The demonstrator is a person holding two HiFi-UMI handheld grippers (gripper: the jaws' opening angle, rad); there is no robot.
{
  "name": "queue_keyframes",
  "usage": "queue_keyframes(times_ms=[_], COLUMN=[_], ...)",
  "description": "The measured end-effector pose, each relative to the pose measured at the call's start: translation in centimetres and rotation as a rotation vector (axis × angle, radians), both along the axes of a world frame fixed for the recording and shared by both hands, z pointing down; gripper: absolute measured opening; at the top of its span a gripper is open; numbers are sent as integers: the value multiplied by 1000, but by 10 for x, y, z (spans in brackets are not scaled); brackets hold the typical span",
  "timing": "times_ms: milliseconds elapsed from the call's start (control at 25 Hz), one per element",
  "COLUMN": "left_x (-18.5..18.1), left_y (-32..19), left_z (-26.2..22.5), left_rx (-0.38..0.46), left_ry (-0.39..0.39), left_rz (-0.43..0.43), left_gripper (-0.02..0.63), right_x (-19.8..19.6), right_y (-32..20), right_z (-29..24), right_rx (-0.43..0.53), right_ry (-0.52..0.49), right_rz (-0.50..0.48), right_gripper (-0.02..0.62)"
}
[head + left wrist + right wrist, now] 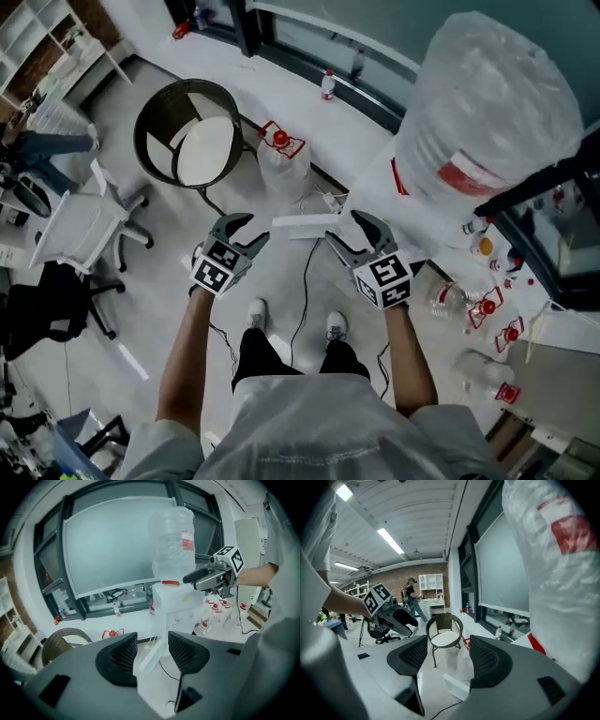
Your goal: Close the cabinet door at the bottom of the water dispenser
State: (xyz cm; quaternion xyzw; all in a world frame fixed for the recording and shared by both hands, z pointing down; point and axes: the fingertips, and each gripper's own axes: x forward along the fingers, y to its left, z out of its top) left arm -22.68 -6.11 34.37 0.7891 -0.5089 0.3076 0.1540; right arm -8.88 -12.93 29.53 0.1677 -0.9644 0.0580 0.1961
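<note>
The white water dispenser (389, 187) stands at the right with a big clear bottle (492, 103) on top. Its bottom cabinet door (305, 225) juts out open, low near the floor. In the head view my left gripper (251, 230) and right gripper (345, 228) hang on either side of the door's edge, both open and holding nothing. From the left gripper (152, 639) view, the door (150, 658) shows through the gap between the jaws, apart from them, and the right gripper (206, 576) is beyond. The right gripper (447, 641) view has the door (457, 686) below its jaws.
A round wicker chair (187, 141) stands at the back left, with a clear jug (281, 159) beside it. Several red-capped empty bottles (483, 309) lie on the floor at the right. An office chair (89, 220) is at the left. A black cable (305, 291) runs between the person's shoes.
</note>
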Motion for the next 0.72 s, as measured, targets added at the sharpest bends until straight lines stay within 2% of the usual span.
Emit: queue_keyframes(times_ms=[160, 320, 440, 560, 720], left_x=[-17, -33, -47, -53, -60], left_y=[-45, -72, -85, -88, -94], left_z=[65, 135, 193, 254, 332], left_rx=[-48, -136, -195, -249, -295], left_ry=[24, 42, 26, 42, 58], left_rz=[170, 301, 357, 399, 388], left_gripper=[242, 264, 278, 290, 297], right_x=[-8, -13, -14, -12, -9], right_y=[-19, -17, -11, -5, -4], right_z=[43, 97, 144, 197, 268], right_rx=[-27, -55, -100, -149, -191], right_ry=[35, 70, 64, 77, 101], right_rz=[158, 282, 377, 453, 496], right_gripper=[290, 290, 290, 290, 291])
